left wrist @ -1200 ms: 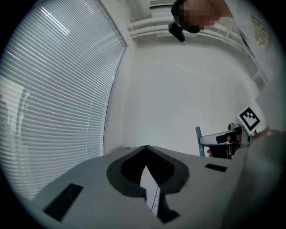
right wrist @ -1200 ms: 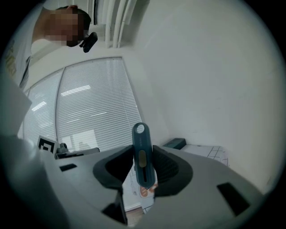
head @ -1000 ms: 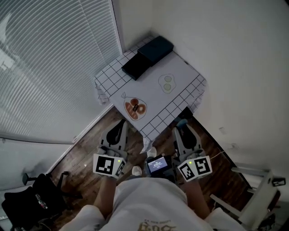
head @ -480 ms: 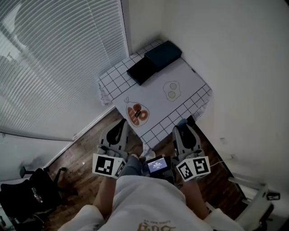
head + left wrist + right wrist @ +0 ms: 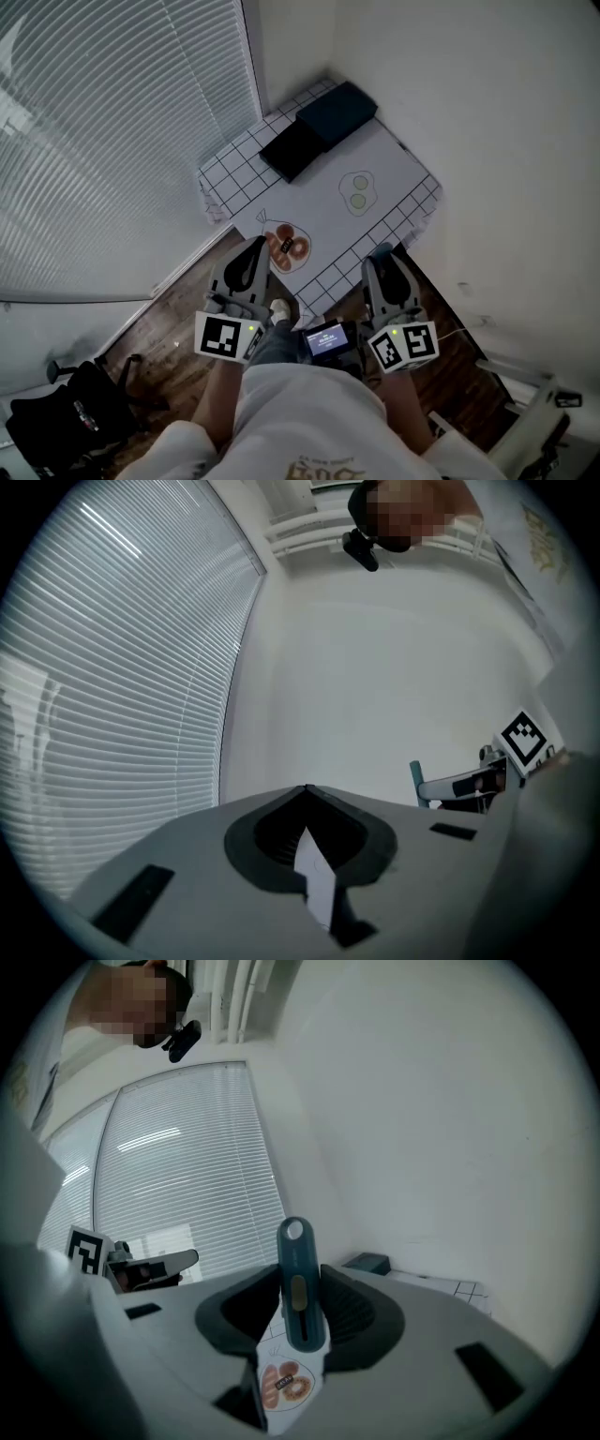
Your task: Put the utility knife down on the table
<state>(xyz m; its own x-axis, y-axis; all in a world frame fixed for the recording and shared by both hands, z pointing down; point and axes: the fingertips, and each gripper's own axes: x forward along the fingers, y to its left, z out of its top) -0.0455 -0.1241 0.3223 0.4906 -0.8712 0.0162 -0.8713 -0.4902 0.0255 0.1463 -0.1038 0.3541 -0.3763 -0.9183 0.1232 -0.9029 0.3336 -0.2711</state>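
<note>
A teal utility knife point(image 5: 294, 1241) stands upright between the jaws of my right gripper point(image 5: 298, 1279), which is shut on it. In the head view the knife's tip point(image 5: 379, 251) shows ahead of the right gripper point(image 5: 382, 264), just short of the table's near edge. The small table point(image 5: 323, 217) wears a white cloth with a grid border. My left gripper point(image 5: 253, 247) hovers at the near corner; its jaws point(image 5: 306, 789) meet at the tips with nothing between them.
On the table lie a clear bag of doughnuts point(image 5: 287, 246), a pouch with green slices point(image 5: 356, 192) and two dark boxes point(image 5: 323, 122) at the far end. Blinds run along the left, a white wall along the right. A black chair point(image 5: 66, 412) stands lower left.
Both grippers have come forward to the table's near edge; the left one now reaches beside the doughnut bag. The right gripper still holds the knife.
</note>
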